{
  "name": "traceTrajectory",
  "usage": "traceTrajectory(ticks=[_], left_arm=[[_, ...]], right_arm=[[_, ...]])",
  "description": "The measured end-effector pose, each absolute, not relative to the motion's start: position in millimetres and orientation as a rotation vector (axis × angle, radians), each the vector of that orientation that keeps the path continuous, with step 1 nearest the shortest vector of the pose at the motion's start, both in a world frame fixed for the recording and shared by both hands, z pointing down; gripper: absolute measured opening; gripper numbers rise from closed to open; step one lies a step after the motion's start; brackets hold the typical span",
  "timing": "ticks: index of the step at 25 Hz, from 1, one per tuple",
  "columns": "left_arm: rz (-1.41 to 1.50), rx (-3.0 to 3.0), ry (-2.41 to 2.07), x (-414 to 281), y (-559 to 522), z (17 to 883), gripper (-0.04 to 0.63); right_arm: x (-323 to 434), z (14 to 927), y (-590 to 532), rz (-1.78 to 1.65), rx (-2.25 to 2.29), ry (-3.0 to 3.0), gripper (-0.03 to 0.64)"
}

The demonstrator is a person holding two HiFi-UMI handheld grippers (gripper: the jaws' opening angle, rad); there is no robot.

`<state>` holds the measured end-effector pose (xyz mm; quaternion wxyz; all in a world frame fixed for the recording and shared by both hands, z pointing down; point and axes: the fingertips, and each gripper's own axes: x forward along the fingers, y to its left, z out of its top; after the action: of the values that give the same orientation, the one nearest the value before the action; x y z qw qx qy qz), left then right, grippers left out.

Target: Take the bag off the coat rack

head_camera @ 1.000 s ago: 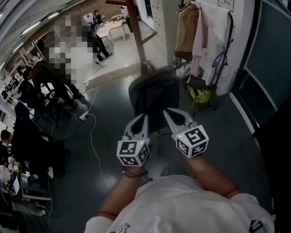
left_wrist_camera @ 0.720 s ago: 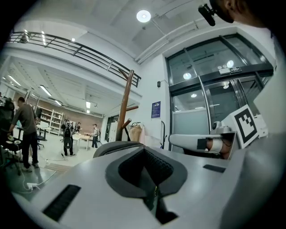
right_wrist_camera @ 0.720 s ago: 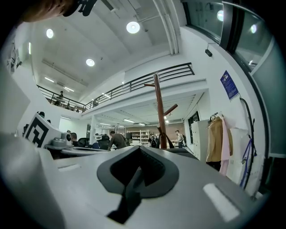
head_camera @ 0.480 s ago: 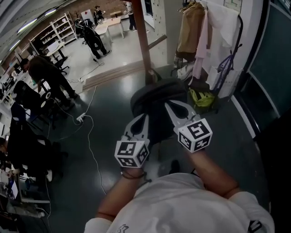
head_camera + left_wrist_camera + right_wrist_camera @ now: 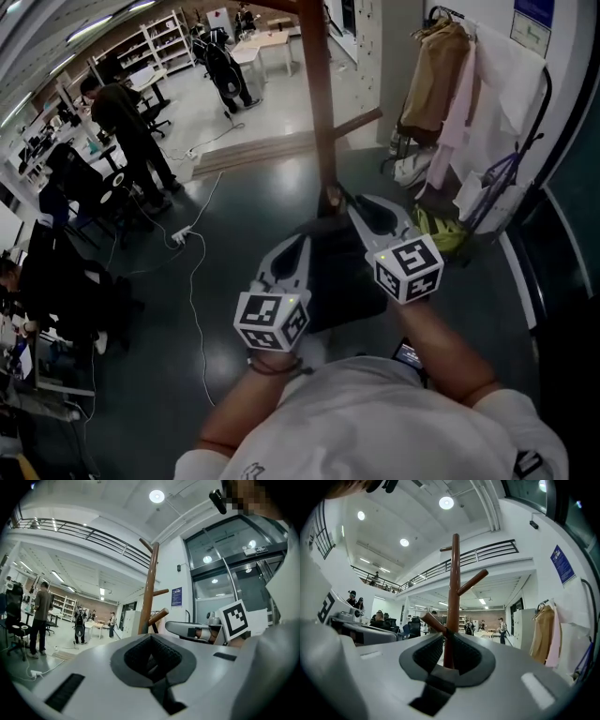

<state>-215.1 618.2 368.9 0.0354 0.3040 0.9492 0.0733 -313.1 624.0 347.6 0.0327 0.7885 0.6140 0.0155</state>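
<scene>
Hanging bag: a dark bag (image 5: 330,281) sits low against the brown wooden coat rack (image 5: 319,94). Its top meets the rack's post, and it lies between the two grippers.
Left gripper: the left gripper (image 5: 289,255) overlaps the bag's left edge when seen from the head. Its jaws are a little apart, and the gap shows only something dark, too dim to name.
Right gripper: the right gripper (image 5: 367,212) is higher, at the bag's upper right, with its tips near the post. Its jaws are apart and clamp nothing; the post and a low slanting peg (image 5: 433,623) show through the gap.
Person: both arms reach forward from a white shirt (image 5: 375,422).
Right side: a tan coat (image 5: 439,80) and a pink garment (image 5: 461,112) hang on a separate rack.
Floor: a white cable (image 5: 194,281) trails across the dark, glossy floor (image 5: 187,375).
Background: people (image 5: 127,112) stand among desks at the upper left.
</scene>
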Motion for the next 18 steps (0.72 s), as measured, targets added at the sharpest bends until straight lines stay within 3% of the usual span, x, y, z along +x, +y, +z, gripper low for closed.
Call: traceTrajectory(ticks=[9, 16, 18], left_arm=[[0.233, 1.034, 2.872, -225.8, 646.4, 366.7, 0.006], [0.243, 1.094, 2.839, -220.2, 656.1, 369.1, 0.006], [0.247, 1.106, 2.827, -218.1, 657.4, 369.3, 0.006]], right_arm=[[-315.7, 359.5, 670.8, 0.255, 2.481, 1.752, 0.087], [-318.0, 370.6, 689.6, 0.332, 2.501, 1.738, 0.087], [-315.8, 370.9, 690.8, 0.350, 2.499, 1.714, 0.060]])
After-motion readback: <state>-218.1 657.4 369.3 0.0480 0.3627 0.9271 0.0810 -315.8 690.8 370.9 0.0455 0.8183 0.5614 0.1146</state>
